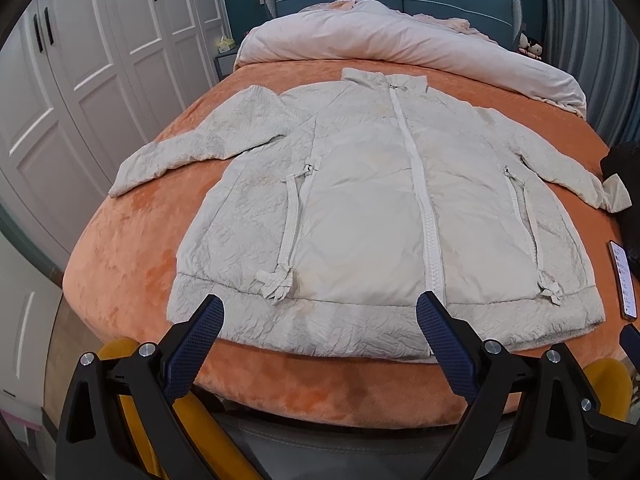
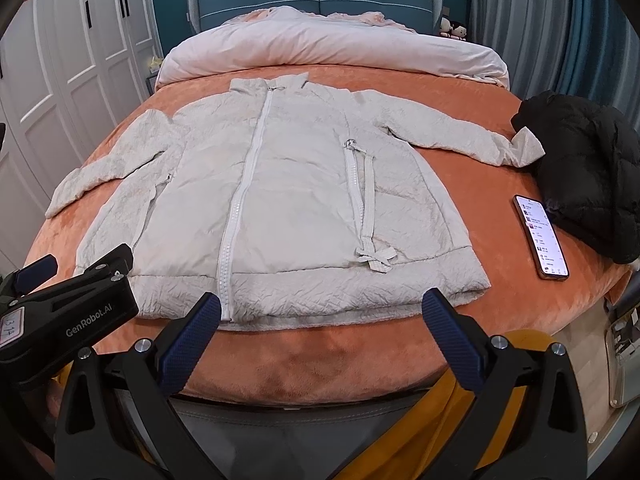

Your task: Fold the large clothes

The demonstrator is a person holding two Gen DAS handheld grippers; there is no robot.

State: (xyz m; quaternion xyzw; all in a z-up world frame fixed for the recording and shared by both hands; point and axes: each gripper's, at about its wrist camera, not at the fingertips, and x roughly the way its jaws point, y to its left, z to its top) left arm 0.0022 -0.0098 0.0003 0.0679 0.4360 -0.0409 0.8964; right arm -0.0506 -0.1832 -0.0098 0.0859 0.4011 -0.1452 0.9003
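Presently, a cream zip-up jacket (image 1: 360, 200) lies flat, front up and sleeves spread, on the orange bedspread (image 1: 132, 264); left gripper (image 1: 320, 314) and right gripper (image 2: 322, 308) hover at its hem, jaws spread wide, holding nothing. Likely hazards: the right sleeve's cuff touches a black puffer jacket (image 2: 588, 176), and a lit phone (image 2: 540, 236) lies just beside the fold path, so a swept fold could drag either.

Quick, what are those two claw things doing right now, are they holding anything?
Left gripper: open, holding nothing, just short of the white jacket hem.
Right gripper: open, holding nothing, also near the hem.
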